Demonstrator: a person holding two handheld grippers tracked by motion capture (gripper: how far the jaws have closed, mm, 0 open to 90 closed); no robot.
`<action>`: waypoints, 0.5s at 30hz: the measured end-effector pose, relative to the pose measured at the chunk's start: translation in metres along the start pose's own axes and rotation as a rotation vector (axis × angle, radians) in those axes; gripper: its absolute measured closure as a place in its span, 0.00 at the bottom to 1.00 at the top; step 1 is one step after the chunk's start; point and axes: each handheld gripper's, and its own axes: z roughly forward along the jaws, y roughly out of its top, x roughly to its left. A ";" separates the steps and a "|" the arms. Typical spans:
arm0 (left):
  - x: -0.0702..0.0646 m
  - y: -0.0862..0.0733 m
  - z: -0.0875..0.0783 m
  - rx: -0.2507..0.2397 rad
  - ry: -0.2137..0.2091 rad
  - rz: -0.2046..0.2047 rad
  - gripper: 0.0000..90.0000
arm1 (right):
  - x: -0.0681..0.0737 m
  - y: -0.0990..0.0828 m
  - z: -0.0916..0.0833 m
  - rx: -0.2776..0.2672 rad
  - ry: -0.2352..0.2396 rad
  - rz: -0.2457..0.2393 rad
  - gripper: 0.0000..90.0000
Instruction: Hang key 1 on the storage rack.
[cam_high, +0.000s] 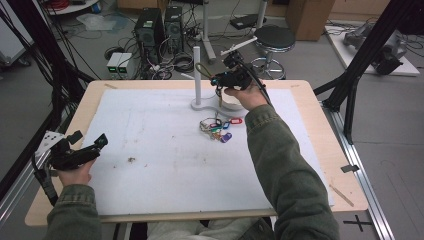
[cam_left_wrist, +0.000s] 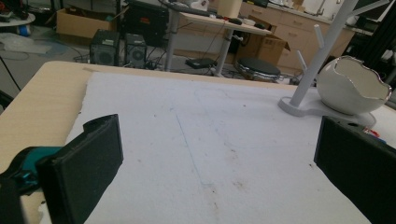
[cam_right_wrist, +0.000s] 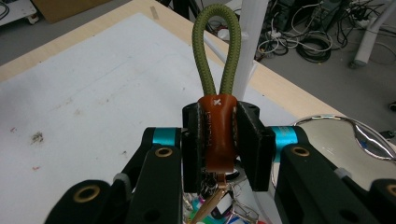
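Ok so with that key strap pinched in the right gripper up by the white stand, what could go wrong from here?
The right gripper grips only the brown leather sleeve, so the strap might twist or slip as it moves. The green cord loop is narrow and floppy and could miss a peg on the white stand. The egg-shaped bowl stands on the stand's base, right under the hand, and a sweep of the gripper could knock it.

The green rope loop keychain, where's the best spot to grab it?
Grip the brown leather sleeve below the green rope loop, squeezing from both flat sides, as the right hand-held gripper does. The sleeve is firm and flat-sided, so the pads likely sit well, and the loop stays free above to slip over a peg of the white stand.
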 end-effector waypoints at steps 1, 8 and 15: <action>0.000 0.000 0.000 0.000 0.000 0.000 0.02 | 0.000 0.000 0.002 0.001 -0.003 0.002 0.80; 0.000 0.000 0.001 0.002 0.000 0.001 0.02 | -0.002 0.000 0.014 0.018 -0.017 0.012 0.80; 0.000 0.000 0.001 0.002 -0.001 0.002 0.02 | -0.002 0.000 0.025 0.034 -0.033 0.033 0.80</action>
